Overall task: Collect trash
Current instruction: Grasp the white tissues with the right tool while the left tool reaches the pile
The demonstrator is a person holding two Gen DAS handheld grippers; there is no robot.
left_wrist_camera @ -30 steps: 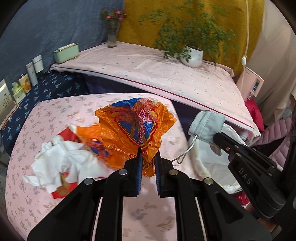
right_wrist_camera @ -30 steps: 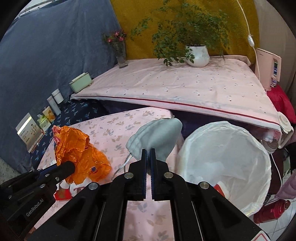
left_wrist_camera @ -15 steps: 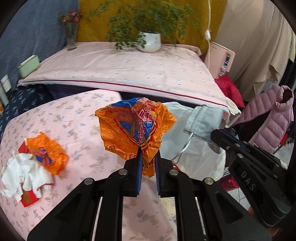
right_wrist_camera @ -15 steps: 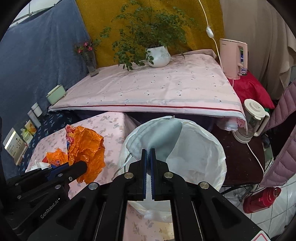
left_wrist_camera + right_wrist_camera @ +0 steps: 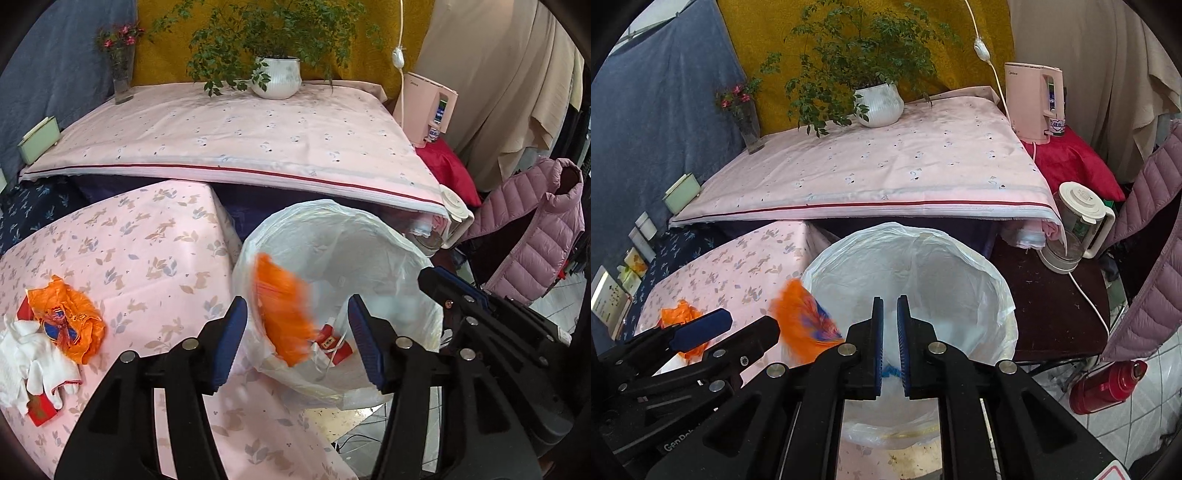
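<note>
My left gripper (image 5: 295, 310) hangs over the white-lined trash bin (image 5: 332, 221), its jaws opening wide. A crumpled orange wrapper (image 5: 284, 314), blurred, drops free between them into the bin. My right gripper (image 5: 890, 301) is also above the bin (image 5: 960, 254), its jaws opening by a narrow gap. A pale blur of the grey face mask (image 5: 889, 332) slips down between them, untouched by the pads. A second orange wrapper (image 5: 66, 321), white gloves (image 5: 29, 365) and a red packet (image 5: 40, 413) lie on the pink table (image 5: 147, 251) at left.
Behind the bin runs a higher pink-covered table (image 5: 886, 173) with a potted plant (image 5: 879, 105), a flower vase (image 5: 748, 125) and a green box (image 5: 681, 194). A pink kettle (image 5: 1034, 99), a blender jug (image 5: 1075, 229), a pink jacket (image 5: 532, 236) and a red flask (image 5: 1108, 384) stand at right.
Both grippers swung right from the table to over the bin. The left jaws opened and let the orange wrapper fall. The mask left the right jaws, which parted slightly.
</note>
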